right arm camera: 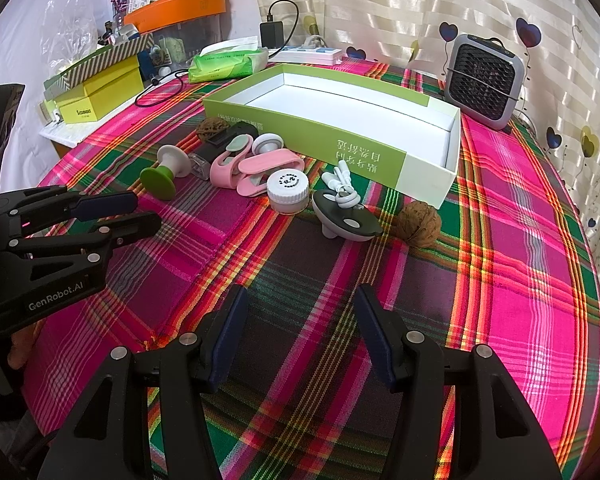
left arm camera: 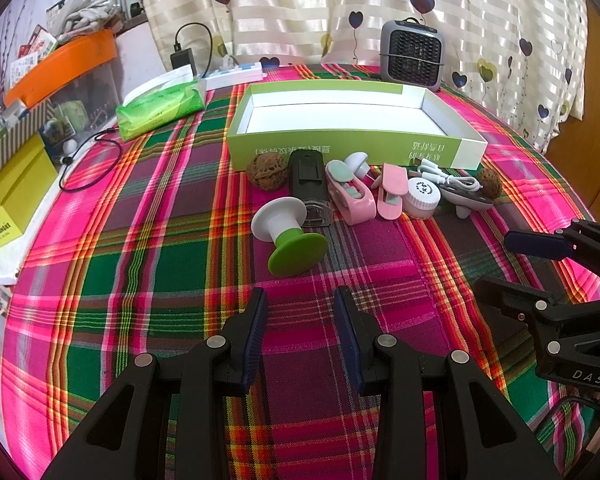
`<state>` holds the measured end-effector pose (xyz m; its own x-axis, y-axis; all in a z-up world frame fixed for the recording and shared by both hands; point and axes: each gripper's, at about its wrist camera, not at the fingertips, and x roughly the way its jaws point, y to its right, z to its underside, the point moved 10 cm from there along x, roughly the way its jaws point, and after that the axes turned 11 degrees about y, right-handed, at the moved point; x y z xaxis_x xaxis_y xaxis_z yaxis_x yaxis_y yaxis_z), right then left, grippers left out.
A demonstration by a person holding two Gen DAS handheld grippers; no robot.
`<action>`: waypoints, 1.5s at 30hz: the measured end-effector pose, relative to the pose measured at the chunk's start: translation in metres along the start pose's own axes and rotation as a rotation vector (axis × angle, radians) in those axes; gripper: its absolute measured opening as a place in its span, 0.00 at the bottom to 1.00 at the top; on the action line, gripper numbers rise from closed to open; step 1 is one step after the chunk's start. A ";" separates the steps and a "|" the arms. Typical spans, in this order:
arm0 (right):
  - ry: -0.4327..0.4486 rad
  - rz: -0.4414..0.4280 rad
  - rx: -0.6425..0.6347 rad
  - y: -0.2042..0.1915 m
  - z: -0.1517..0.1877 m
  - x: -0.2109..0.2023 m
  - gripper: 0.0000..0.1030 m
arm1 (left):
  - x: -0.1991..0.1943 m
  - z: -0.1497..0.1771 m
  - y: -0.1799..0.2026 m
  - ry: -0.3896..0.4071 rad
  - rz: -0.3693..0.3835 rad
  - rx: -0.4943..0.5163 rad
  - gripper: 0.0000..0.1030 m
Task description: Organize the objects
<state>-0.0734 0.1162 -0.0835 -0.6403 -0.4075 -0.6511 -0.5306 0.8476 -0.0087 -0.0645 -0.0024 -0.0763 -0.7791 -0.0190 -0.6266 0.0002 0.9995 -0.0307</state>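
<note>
On a tabletop [left arm camera: 148,264] covered in bright pink, green and purple plaid cloth, both tools hovered over bare fabric, pointing downward. The left tool [left arm camera: 300,300] had its jaws apart with nothing between them, and its dark blue pads touched nothing. The right tool [right arm camera: 300,300] stood with its jaws spread wider, also empty and clear of every object.

Ahead of both tools, a cluster of small items lay in a loose row just in front of an open green-and-white box [left arm camera: 352,142], which was empty. From left to right in the left wrist view sat a brown walnut [left arm camera: 267,172], a black rectangular device [left arm camera: 308,178], a pink clip [left arm camera: 346,194], a second pink clip [left arm camera: 392,190], a white round jar [left arm camera: 421,196], a coiled white cable [left arm camera: 448,178] resting on a dark oval gadget [left arm camera: 470,200], and a second walnut [left arm camera: 490,182]. A white-and-green spool-shaped piece [left arm camera: 290,232] lay on its side nearest the left tool.

A wide band of open cloth separated the tools from the cluster. Behind the box stood a small grey fan heater [left arm camera: 412,54]; a green tissue pack [left arm camera: 160,108] sat near the tabletop's far left edge.
</note>
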 end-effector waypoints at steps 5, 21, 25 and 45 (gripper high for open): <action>0.000 0.001 0.000 0.000 0.000 -0.001 0.55 | 0.000 0.000 0.000 0.000 0.003 -0.003 0.32; 0.000 0.002 0.002 0.001 0.001 -0.002 0.55 | 0.000 0.000 0.001 0.000 0.004 -0.005 0.32; 0.000 0.001 0.002 0.002 0.001 -0.002 0.55 | 0.000 0.000 0.000 0.000 0.004 -0.005 0.32; 0.030 -0.016 0.035 0.005 -0.006 -0.006 0.55 | -0.005 -0.006 -0.001 0.021 0.064 -0.068 0.36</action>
<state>-0.0757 0.1205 -0.0752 -0.6482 -0.4310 -0.6278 -0.5216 0.8519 -0.0464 -0.0642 -0.0030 -0.0681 -0.7918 0.0451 -0.6090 0.0088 0.9980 0.0625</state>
